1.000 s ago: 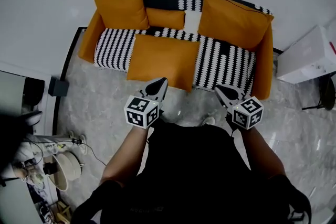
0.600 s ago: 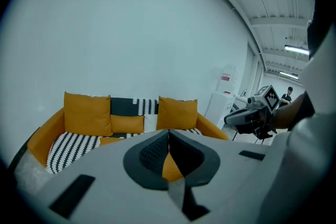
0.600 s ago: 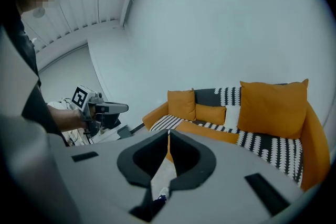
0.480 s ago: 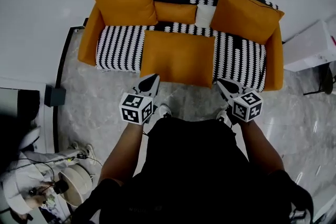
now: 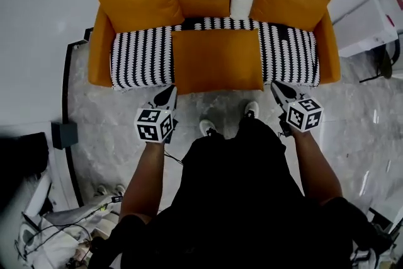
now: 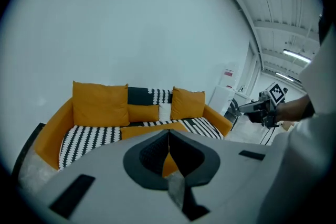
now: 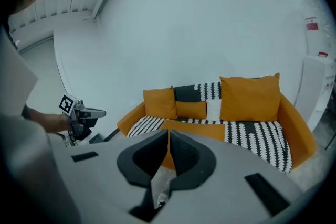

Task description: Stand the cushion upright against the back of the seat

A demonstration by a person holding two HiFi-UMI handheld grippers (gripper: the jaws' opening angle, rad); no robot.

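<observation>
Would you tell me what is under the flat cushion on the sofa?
The cushion lies on the striped seat, which shows on both sides. The part beneath is covered; anything there is hidden.

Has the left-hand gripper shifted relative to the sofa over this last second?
Yes. Against the sofa, the left gripper has slid leftward, from in front of the flat cushion to just off its front left corner.

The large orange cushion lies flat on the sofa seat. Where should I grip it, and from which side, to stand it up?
Probably the front edge, near both front corners, approaching from the front of the sofa. The flat cushion is wide and soft, and that edge reaches the seat's front, facing the left gripper and right gripper. Both are shut, so open them first.
</observation>
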